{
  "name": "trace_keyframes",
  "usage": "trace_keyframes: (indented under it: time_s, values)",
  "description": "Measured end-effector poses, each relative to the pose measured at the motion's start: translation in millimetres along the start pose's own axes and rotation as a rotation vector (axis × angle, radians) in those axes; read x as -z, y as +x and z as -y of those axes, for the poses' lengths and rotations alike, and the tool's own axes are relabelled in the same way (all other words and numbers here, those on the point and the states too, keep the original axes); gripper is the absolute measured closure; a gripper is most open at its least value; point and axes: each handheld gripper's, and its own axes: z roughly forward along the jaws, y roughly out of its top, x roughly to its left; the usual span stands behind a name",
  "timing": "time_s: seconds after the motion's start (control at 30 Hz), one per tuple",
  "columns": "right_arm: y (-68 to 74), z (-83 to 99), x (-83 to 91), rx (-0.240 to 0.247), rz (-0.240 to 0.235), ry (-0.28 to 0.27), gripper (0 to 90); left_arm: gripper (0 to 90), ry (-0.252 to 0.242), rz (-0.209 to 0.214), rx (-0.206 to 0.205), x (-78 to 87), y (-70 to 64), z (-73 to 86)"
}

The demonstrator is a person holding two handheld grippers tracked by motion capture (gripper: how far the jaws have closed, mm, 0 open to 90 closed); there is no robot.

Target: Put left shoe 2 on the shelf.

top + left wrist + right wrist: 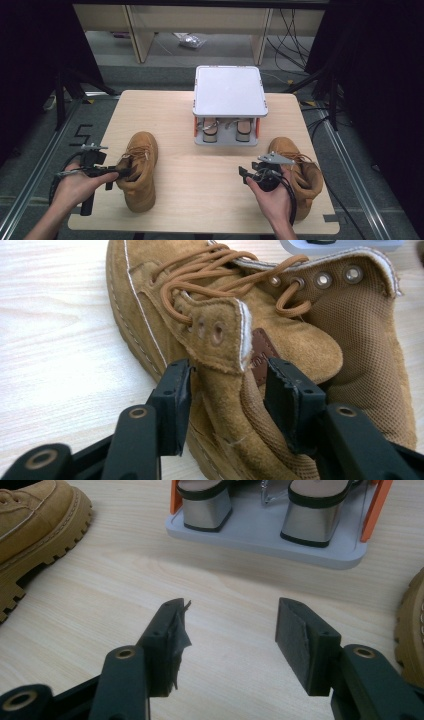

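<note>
A tan suede lace-up boot [142,145] lies on the left of the wooden table [200,170], toe pointing away. My left gripper [125,172] is at its ankle opening. In the left gripper view the jaws straddle the boot's [210,305] side collar flap, one outside, one inside by the tongue, and the left gripper [227,390] is still wide, so open. The matching boot [305,175] lies at the right. Just left of it, my right gripper [244,175] hovers over bare wood; in its own view the right gripper [230,630] is open and holds nothing.
A grey rack [229,90] with a white top and orange posts stands at the table's far middle. Its lower shelf [260,535] holds a pair of block-heeled shoes [205,505]. Cables and furniture legs lie on the floor beyond the table.
</note>
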Motion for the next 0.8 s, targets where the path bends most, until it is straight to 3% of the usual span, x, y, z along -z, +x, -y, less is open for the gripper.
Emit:
trace_keyframes:
  time_s: [0.07,0.1,0.23,0.33,0.4,0.43,0.47,0.5,0.53,0.57,0.67,0.73,0.8]
  values:
    - [1.1,0.8,-1.6,-0.009,-0.014,-0.006,46.5,55.2,0.004,-0.005,0.006,-0.6,-1.2,-1.3]
    - [-0.1,1.0,-1.5,0.016,-0.005,0.000,46.4,55.9,0.012,-0.008,0.005,-0.8,-1.8,-2.2]
    - [0.0,1.7,-3.5,0.031,-0.007,0.012,46.0,58.4,0.053,-0.016,-0.001,-2.2,-2.8,-5.8]
    - [2.9,2.9,-4.2,-0.004,-0.016,0.026,45.9,60.6,0.084,-0.030,-0.014,-6.8,-2.8,-8.2]
    - [0.2,2.7,-4.3,0.043,-0.005,0.025,45.7,64.0,0.106,-0.042,-0.008,-11.1,-3.0,-8.7]
    - [3.5,3.6,-5.0,0.000,-0.023,0.027,45.7,65.3,0.114,-0.048,-0.015,-13.7,-2.9,-8.6]
    - [1.8,3.3,-5.0,0.032,-0.007,0.026,45.6,67.3,0.128,-0.058,-0.027,-14.2,-3.3,-9.4]
    - [4.0,3.8,-6.2,0.006,-0.023,0.035,45.6,69.8,0.126,-0.062,-0.026,-14.3,-3.9,-9.4]
    - [4.3,3.8,-5.6,0.005,-0.019,0.043,45.5,71.0,0.116,-0.067,-0.025,-15.4,-4.9,-8.7]
    - [3.0,3.9,-6.1,0.027,-0.018,0.039,45.4,72.8,0.135,-0.074,-0.049,-14.1,-3.4,-8.5]
    - [2.4,5.3,-8.9,0.017,-0.034,0.037,45.3,76.0,0.142,-0.090,-0.066,-11.6,-0.6,-6.9]
    - [3.7,5.2,-7.8,0.014,-0.021,0.048,45.3,77.0,0.137,-0.100,-0.078,-11.3,-0.5,-6.1]
    - [1.9,4.8,-8.4,0.051,-0.014,0.037,45.3,77.5,0.125,-0.105,-0.093,-12.2,-2.4,-5.4]
